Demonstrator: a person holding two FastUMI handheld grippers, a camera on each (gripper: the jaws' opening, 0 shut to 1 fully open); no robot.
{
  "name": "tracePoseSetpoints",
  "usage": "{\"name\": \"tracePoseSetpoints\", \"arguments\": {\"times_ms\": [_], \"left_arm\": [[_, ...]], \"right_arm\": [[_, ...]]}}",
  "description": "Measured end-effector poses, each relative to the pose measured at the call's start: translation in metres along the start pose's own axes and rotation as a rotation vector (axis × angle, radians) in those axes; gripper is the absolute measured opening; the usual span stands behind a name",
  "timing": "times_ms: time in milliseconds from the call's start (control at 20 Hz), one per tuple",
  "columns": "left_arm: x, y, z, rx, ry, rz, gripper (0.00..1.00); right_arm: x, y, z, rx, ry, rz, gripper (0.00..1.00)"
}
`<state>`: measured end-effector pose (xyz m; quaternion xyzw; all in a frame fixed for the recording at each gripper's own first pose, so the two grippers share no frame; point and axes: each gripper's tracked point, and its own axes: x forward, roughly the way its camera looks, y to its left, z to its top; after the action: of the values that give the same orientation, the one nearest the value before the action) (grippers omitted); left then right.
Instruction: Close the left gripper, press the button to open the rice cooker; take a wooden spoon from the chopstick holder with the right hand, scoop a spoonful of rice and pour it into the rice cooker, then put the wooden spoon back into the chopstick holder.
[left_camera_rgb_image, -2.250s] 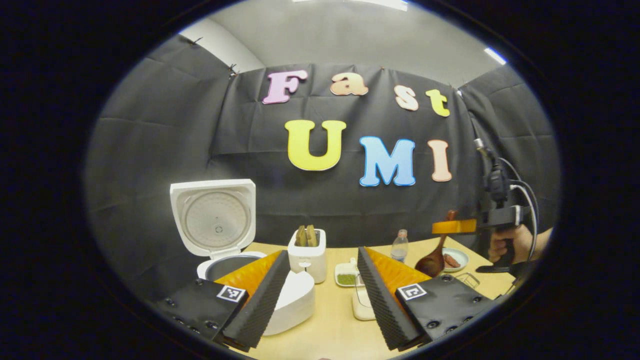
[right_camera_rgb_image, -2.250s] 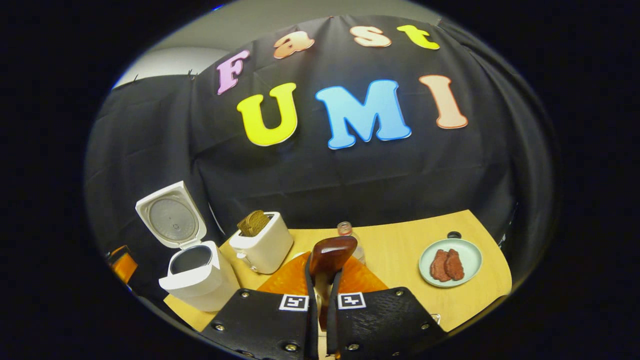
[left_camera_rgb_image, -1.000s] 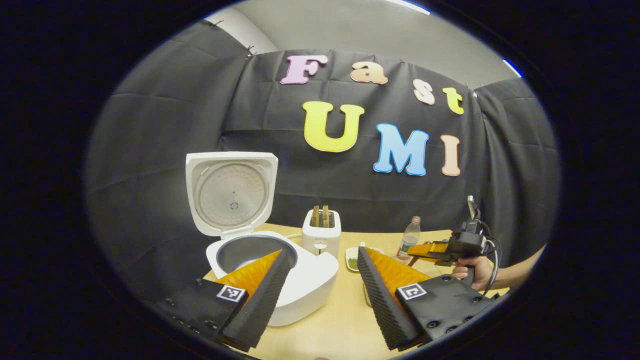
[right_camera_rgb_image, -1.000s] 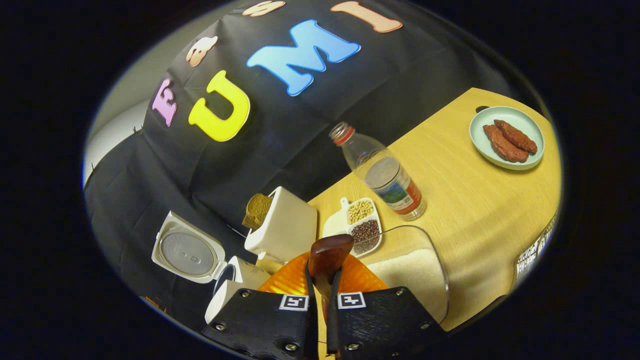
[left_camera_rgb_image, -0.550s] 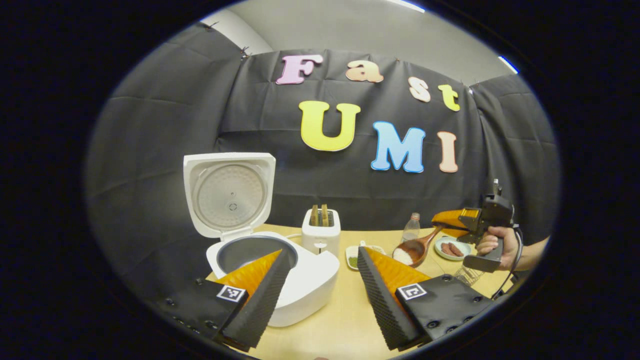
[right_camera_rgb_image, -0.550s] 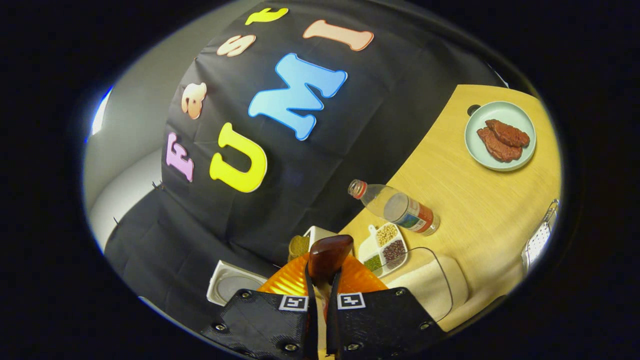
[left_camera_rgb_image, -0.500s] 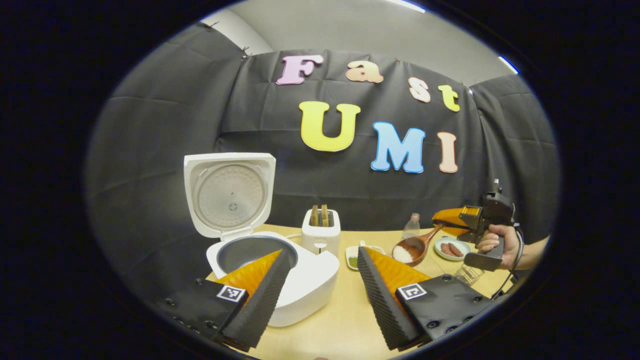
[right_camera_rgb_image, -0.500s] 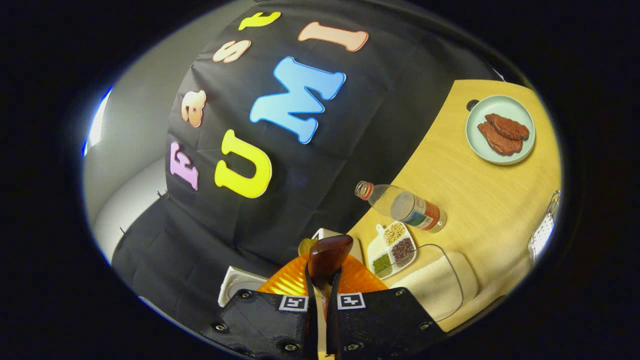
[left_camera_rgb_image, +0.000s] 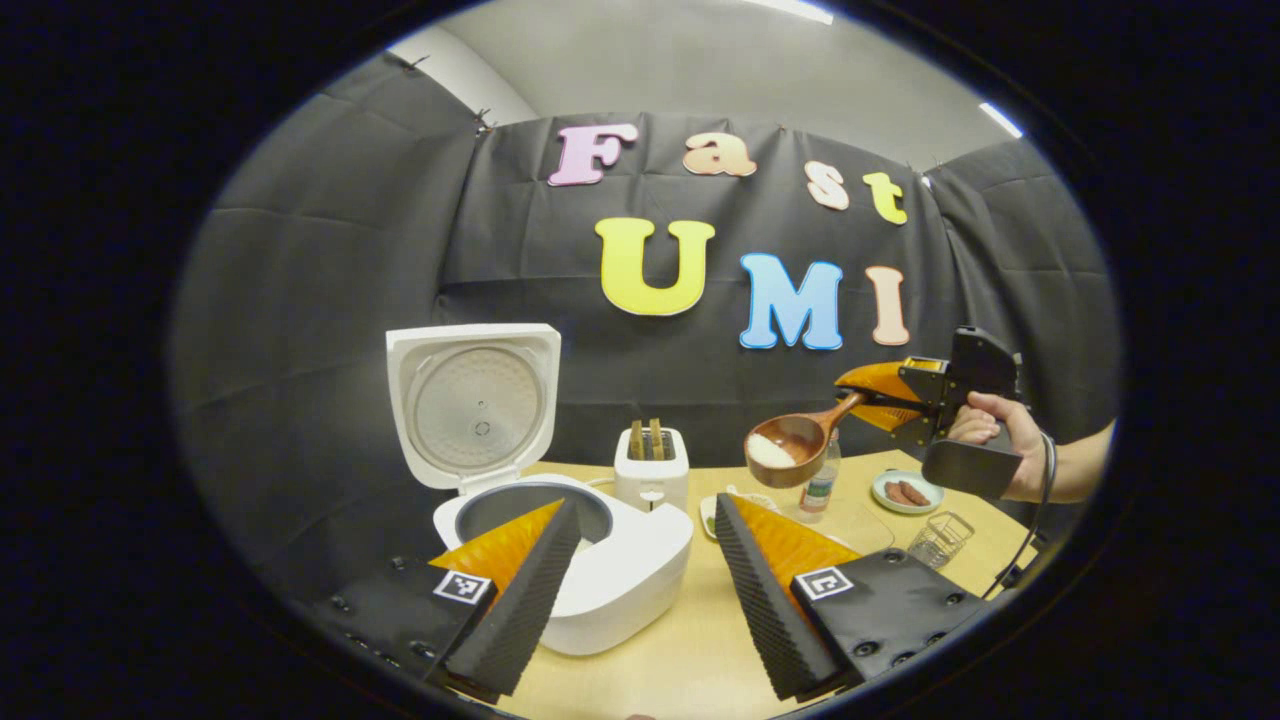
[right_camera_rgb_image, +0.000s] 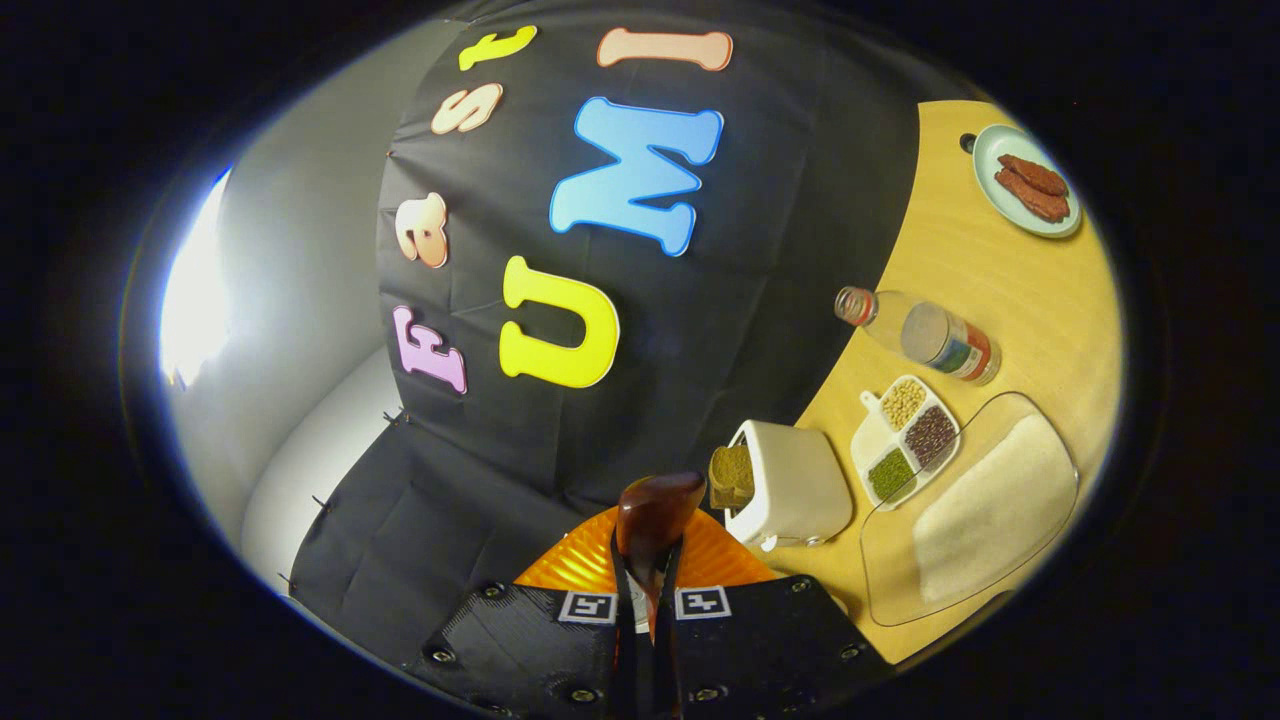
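My right gripper (right_camera_rgb_image: 640, 590) is clamped on the wooden spoon (left_camera_rgb_image: 795, 442), which I see in the left gripper view held in the air with white rice in its bowl, above the table (left_camera_rgb_image: 690, 650) and well to the right of the rice cooker (left_camera_rgb_image: 570, 560), whose lid stands open. My left gripper (left_camera_rgb_image: 640, 590) has its fingers spread wide apart, holding nothing. The bottle (right_camera_rgb_image: 925, 335) carries a label too small for me to read, and square black-and-white markers sit on my fingers.

Wooden spoon (right_camera_rgb_image: 655, 520) bowl hidden beyond the right tool's (right_camera_rgb_image: 645, 610) closed fingers.
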<state>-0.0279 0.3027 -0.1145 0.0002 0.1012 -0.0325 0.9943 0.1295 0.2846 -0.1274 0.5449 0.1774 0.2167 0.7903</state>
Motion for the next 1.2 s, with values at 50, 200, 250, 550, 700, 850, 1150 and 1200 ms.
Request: {"name": "tracePoseSetpoints", "arguments": {"times_ms": [50, 200, 250, 550, 700, 850, 1150, 1200], "left_arm": [[-0.003, 0.003, -0.001, 0.0, -0.005, -0.004, 0.93], [-0.01, 0.014, -0.005, 0.001, -0.01, -0.003, 0.93], [-0.011, 0.017, -0.009, -0.004, -0.003, -0.005, 0.93], [-0.023, 0.032, -0.019, -0.062, 0.014, -0.002, 0.93], [-0.03, 0.04, -0.018, -0.025, 0.005, 0.01, 0.96], [-0.033, 0.049, -0.02, 0.002, 0.008, 0.035, 0.93], [-0.044, 0.061, -0.018, -0.003, 0.013, 0.084, 0.93], [-0.046, 0.063, -0.017, 0.0, 0.013, 0.092, 0.93]], "right_arm": [[0.007, 0.006, -0.005, -0.006, 0.012, 0.006, 0.07], [0.03, 0.021, -0.024, -0.014, 0.051, 0.032, 0.06], [0.04, 0.026, -0.031, -0.015, 0.064, 0.041, 0.06], [0.095, 0.038, -0.075, -0.076, 0.129, 0.035, 0.06], [0.125, 0.038, -0.1, -0.15, 0.18, 0.012, 0.07], [0.153, 0.038, -0.129, -0.26, 0.229, -0.014, 0.06], [0.197, 0.022, -0.185, -0.592, 0.311, -0.098, 0.07], [0.203, 0.022, -0.193, -0.68, 0.326, -0.101, 0.07]]}}
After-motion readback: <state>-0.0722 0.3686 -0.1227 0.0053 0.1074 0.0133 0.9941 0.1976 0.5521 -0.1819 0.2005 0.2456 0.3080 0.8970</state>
